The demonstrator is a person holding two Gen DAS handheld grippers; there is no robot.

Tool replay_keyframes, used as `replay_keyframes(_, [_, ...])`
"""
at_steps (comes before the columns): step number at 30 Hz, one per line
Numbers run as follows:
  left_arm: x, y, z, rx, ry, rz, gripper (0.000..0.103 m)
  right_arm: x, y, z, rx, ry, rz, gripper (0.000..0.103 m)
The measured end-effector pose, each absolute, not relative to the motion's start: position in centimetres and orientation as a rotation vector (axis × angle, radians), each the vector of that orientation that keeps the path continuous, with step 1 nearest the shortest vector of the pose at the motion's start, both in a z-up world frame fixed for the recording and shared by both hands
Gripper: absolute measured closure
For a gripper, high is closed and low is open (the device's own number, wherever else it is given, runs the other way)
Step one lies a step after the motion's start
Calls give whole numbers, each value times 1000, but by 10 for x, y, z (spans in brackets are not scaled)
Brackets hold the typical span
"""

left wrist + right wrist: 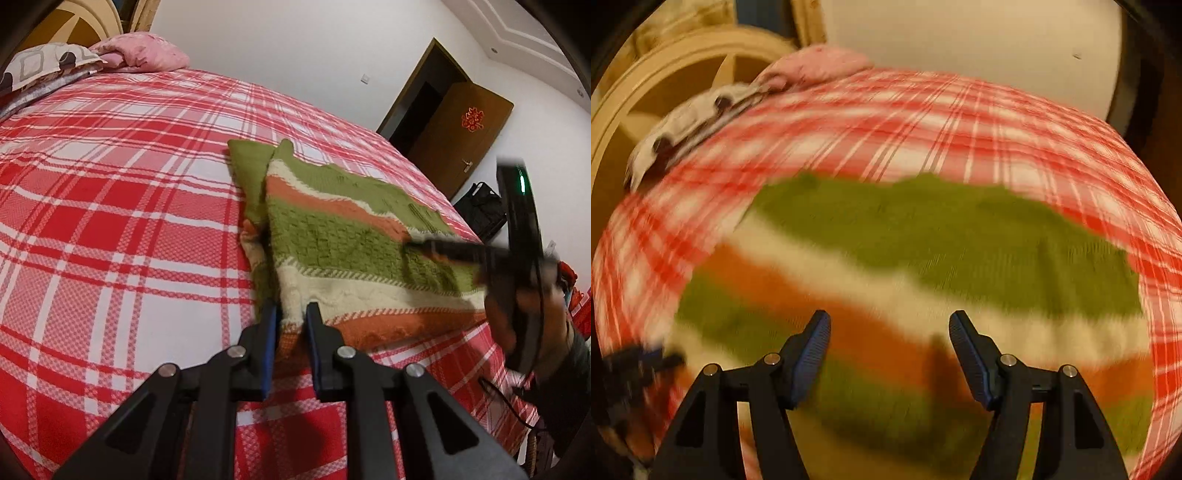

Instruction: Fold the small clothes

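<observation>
On the bed (110,206), spread w/ a red-and-white plaid sheet, lies a small knit sweater (332,236) in bands of olive green, orange and cream, flat toward the right side of the mattress. The left wrist view shows it sharp: chunky ribbed knit, a green sleeve (249,177) folded alongside the body at its left edge, an orange hem nearest the camera. The left hand-held gripper (291,314) pinches that near hem corner, cloth bunched btwn the two blue-padded fingers (269,343). Same view also catches the right hand-held gripper (439,249) from outside, blurred, low over the sweater's right part, held by a hand (535,314); plus a pink pillow (144,51), a patterned pillow (48,62) and a brown door (458,136) w/ a red ornament. The right wrist view is heavily motion-blurred, no knit texture readable, only colour bands of the sweater (923,240) filling the frame. It does show what the other can't: the right hand-held gripper (890,325) spread wide, nothing btwn its fingers, above the cream and orange stripes, and a curved wooden headboard (665,74) behind the pillows.
</observation>
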State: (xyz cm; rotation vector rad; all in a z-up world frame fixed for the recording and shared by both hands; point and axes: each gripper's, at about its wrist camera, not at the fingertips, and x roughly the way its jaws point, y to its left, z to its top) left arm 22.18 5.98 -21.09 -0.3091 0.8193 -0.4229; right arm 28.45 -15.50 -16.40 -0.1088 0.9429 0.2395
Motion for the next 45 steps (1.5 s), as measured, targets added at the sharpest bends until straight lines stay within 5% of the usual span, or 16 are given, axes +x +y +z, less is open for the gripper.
replay_keyframes(4, [217,61,-204,-294,805,-401,76,248,-163,-184,-142,963,241,35])
replay_keyframes(6, [211,62,-195,-279,770,-373,51,226,-170,-180,-155,968,262,35])
replay_keyframes(7, [209,63,-192,-270,754,-359,48,223,-175,-177,-138,966,270,35])
replay_keyframes(13, [224,55,-193,-201,810,-272,46,191,-255,-141,-70,788,77,35])
replay_keyframes(19, [222,45,-203,-104,853,-204,45,187,-329,-164,74,883,-39,35])
replay_keyframes(45, [213,40,-209,-74,837,-180,38,171,-322,-139,22,787,-321,35])
